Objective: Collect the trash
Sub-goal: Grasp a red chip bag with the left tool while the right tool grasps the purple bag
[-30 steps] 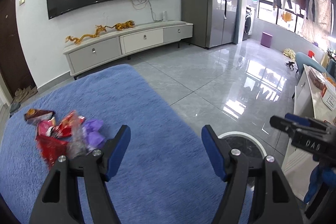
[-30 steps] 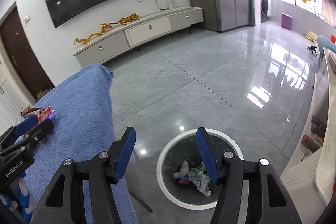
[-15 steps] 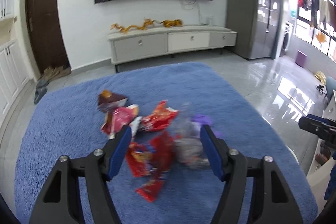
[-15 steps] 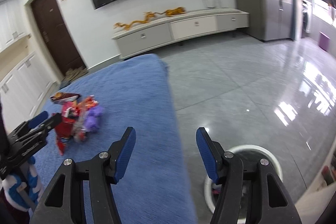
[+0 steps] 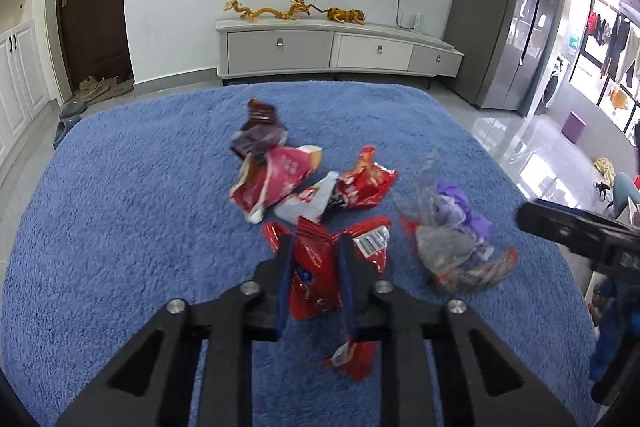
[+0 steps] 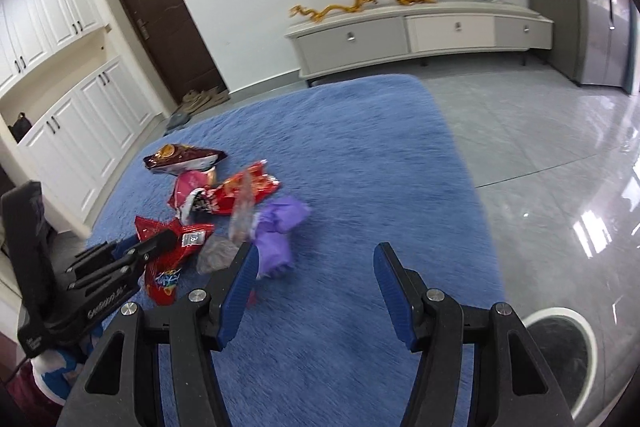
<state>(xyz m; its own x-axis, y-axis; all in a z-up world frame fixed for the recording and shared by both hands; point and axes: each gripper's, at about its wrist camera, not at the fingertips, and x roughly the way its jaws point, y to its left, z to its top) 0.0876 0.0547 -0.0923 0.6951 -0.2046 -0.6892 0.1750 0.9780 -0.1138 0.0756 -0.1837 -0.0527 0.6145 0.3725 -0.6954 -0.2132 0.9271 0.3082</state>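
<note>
Blue rug [image 5: 120,207] carries the wrapper pile [image 5: 316,183] near its middle. White-rimmed bin [image 6: 560,351] sits on the tiles off the rug's edge. Your right gripper [image 6: 316,291] hangs spread and empty. Your left gripper [image 5: 314,259] pinches the red wrapper [image 5: 316,275], apparently lifted slightly.

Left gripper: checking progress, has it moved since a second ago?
Yes. The left gripper swung from the floor side onto the rug, now shut on a red wrapper.

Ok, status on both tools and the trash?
Left tool shut on crinkled red foil snack wrapper. Right tool open, empty, above blue shaggy rug. Other wrappers loose on rug. Nothing blocking.
</note>
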